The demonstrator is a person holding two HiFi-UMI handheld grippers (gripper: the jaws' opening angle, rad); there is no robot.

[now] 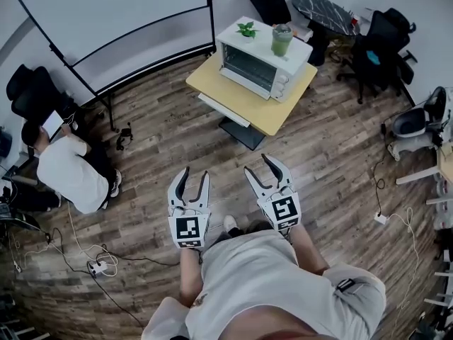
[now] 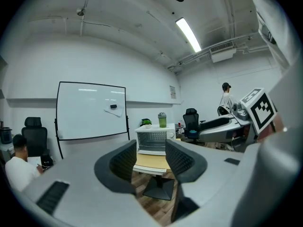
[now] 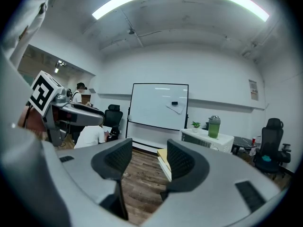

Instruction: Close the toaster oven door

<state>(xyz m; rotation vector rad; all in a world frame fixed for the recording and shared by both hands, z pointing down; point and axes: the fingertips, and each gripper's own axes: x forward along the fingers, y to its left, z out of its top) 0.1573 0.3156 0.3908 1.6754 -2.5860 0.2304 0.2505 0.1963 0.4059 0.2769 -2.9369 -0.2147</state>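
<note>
A white toaster oven [image 1: 256,66] stands on a yellow-topped table [image 1: 272,113] far ahead of me, across the wooden floor. Its front [image 2: 154,141] faces me; from here I cannot tell how its door stands. On its top sit a green cup [image 1: 282,40] and a small plant [image 1: 247,29]. My left gripper [image 1: 195,173] and right gripper [image 1: 259,165] are held side by side at waist height, well short of the table. Each shows a gap between its jaws with nothing in it. The oven shows between the left gripper's [image 2: 151,157] pads; it lies to the right of the right gripper [image 3: 147,157].
A whiteboard on a stand [image 1: 113,27] is at the left rear. A person [image 1: 71,170] sits on the floor at the left, beside cables and a power strip [image 1: 99,266]. Black office chairs [image 1: 382,41] and a round dark table [image 1: 324,13] crowd the right rear.
</note>
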